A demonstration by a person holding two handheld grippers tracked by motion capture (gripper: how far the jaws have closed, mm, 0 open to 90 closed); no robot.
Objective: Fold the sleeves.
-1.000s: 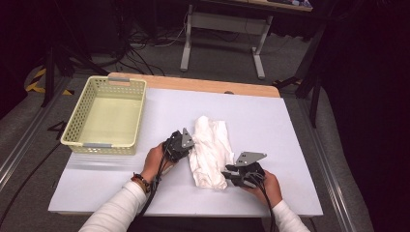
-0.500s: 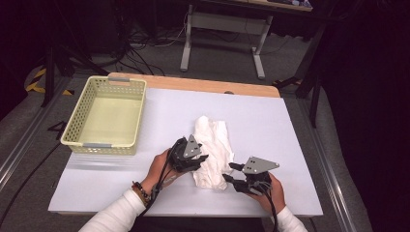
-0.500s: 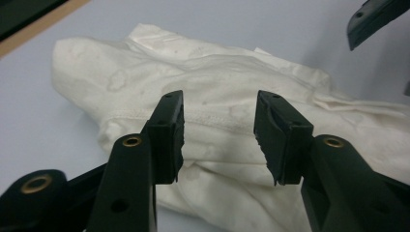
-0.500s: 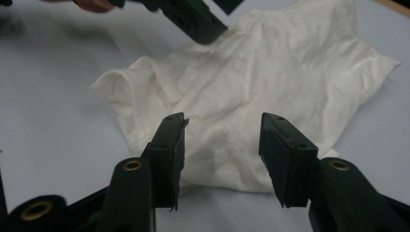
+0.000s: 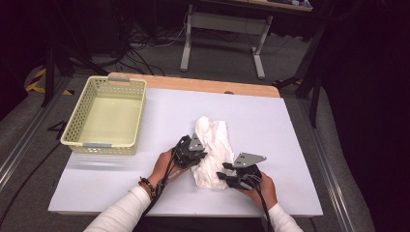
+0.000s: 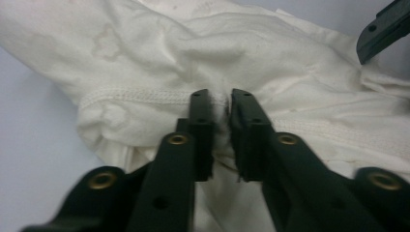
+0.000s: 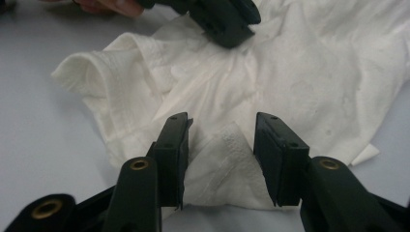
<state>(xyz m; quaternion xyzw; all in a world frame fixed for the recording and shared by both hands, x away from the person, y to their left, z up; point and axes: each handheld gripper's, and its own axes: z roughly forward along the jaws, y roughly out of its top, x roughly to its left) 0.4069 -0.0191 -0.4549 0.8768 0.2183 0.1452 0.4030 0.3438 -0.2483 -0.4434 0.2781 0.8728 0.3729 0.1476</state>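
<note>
A yellow basket (image 5: 106, 118) sits far left on the table (image 5: 290, 125). The left gripper (image 5: 197, 155), wrist angled rightward, has just nipped its jaws onto a hem of the crumpled white cloth (image 5: 212, 145) at centre. The right gripper (image 5: 231, 175) has eased narrower, jaws parted astride the cloth's near edge.

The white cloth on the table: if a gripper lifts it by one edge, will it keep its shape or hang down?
The white cloth would probably hang limp: it lies crumpled in soft folds. It seems light and thin. The left gripper pinches its hem, which bunches easily, so it likely will not slip.
</note>
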